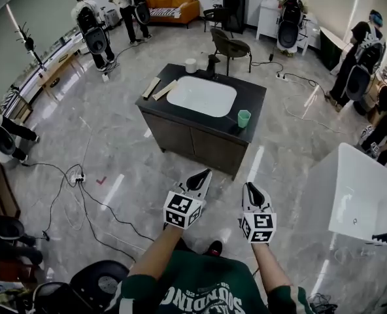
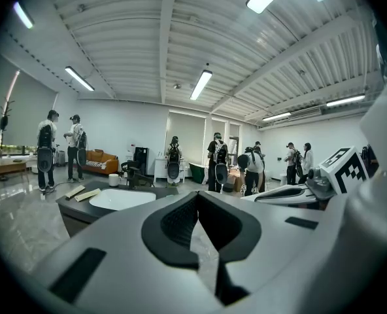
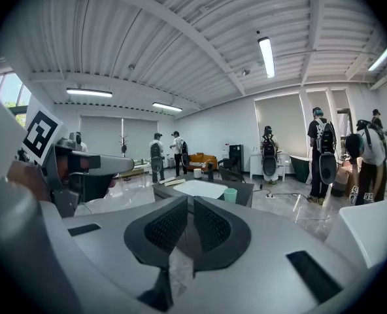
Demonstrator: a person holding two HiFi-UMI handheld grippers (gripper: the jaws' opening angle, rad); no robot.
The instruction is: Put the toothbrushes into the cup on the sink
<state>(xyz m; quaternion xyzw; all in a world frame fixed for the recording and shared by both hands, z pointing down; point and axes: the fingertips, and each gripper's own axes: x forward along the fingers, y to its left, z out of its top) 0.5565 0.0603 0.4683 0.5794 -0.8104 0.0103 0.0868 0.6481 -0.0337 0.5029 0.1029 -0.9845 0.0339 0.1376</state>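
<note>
Head view: left hand-held gripper [image 1: 201, 175] and right hand-held gripper [image 1: 252, 190] clenched, empty, lower centre. Cup [image 1: 244, 118] on table [image 1: 253, 94], mid-frame.

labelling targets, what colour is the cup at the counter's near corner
Light green cup, clearest in head view.

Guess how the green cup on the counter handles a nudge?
The green cup looks small, likely plastic: probably light, easily shoved. It stands upright, narrowing toward its base, so it may tip. It sits by the counter edge, so a push could knock it off.
</note>
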